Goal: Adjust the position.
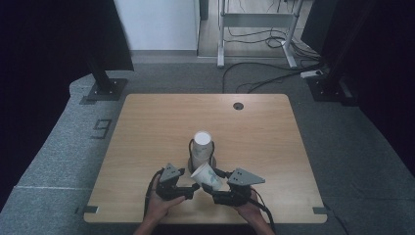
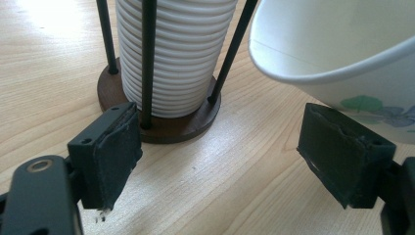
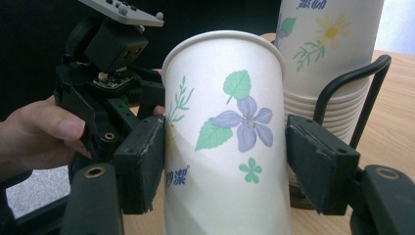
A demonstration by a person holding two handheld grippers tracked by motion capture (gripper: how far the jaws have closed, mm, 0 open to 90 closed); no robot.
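We hold one flower-printed white paper cup (image 3: 225, 147) near the stack.
Right gripper (image 3: 225, 161) fingers pinch it, tilted, just near the wire-framed cup stack (image 1: 201, 149); left gripper (image 2: 235, 161) fingers spread; wooden surface (image 1: 147, 127) left lies open.

The bench (image 1: 147, 122) is seen whole from above and forward in the high view. The stack (image 2: 171, 54) is viewed close and low in the left gripper view; the cup (image 3: 225, 142) fills the right gripper view. Stack and cup are shared by all three.
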